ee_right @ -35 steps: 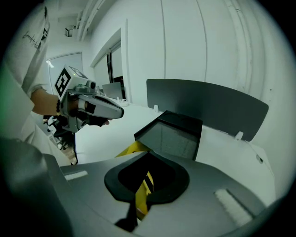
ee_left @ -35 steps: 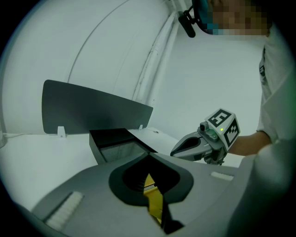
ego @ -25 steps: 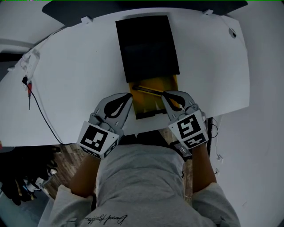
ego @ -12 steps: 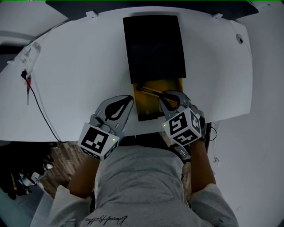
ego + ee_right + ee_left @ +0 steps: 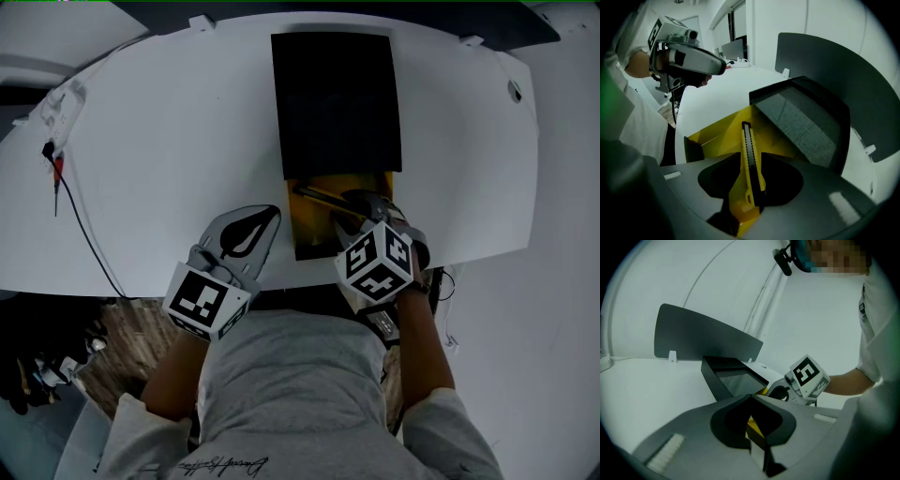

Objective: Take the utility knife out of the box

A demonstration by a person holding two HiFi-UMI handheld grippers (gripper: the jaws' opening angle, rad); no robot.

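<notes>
Head view: your right gripper [image 5: 360, 208] reaches into the yellow box [image 5: 314, 239] at the table's [image 5: 169, 159] near edge.

Left gripper view: your left gripper's [image 5: 750, 398] jaws sit together.

Right gripper view: your jaws are opening, with the utility knife [image 5: 751, 150] lying between them in the box.

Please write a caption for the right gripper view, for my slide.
The right gripper, fingers opening, with the yellow utility knife between them in the open box.
</notes>
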